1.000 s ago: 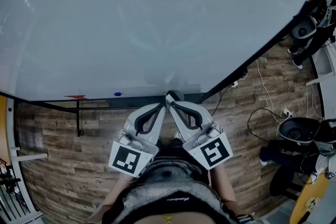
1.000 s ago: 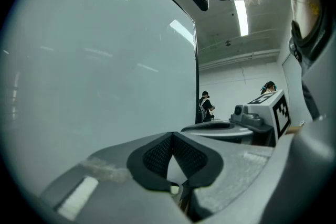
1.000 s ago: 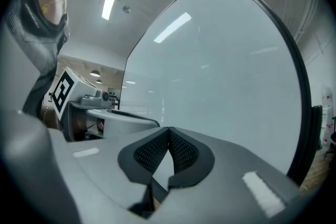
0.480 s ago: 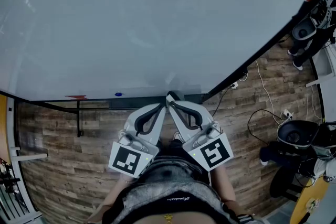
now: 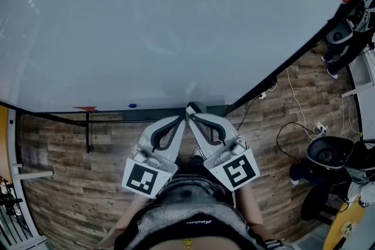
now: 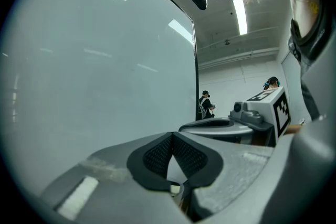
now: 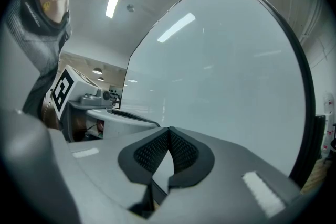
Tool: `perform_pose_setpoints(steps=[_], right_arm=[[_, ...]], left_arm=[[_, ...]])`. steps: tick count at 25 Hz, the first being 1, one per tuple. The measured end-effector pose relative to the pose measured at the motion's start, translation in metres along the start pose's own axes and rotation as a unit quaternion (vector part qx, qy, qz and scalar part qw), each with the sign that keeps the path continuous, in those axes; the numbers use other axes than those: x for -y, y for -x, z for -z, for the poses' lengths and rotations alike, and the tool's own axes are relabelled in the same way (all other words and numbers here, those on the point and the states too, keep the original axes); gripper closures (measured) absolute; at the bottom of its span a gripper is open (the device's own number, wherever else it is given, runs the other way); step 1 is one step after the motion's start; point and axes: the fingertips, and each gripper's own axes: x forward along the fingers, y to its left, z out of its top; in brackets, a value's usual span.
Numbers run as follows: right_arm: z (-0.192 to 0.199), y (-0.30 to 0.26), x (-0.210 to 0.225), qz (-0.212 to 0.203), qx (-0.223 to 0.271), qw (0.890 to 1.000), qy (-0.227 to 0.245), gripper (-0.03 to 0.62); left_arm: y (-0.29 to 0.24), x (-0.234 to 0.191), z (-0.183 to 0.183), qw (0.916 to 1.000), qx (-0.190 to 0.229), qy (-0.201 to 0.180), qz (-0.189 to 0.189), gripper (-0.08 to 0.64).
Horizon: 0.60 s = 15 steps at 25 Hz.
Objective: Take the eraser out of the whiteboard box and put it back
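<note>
White board (image 5: 164,20) fills the head view, with a dark ledge (image 5: 146,113) along its lower edge. The left hand-held gripper (image 5: 183,117) and right hand-held gripper (image 5: 189,109) point at the ledge with their tips nearly touching. Both are clenched on nothing. The eraser shows in no view, and I cannot pick out the box. This fits either the eraser waiting in its box or the eraser already returned, so no next move is settled. Only the gripper views show the pads (image 6: 157,153) (image 7: 181,152) meeting. Only the head view shows the ledge and the wood floor (image 5: 64,167).
</note>
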Motion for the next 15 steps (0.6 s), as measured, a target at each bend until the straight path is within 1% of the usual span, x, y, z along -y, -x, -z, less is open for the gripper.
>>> perform_pose_setpoints(steps=[15], right_arm=[[0.0043,-0.0018,-0.003,-0.001,-0.008,1.0,0.003,0.594]], left_arm=[[0.0,-0.0019,0.0038,1.0,-0.001,0.004,0.002,0.558]])
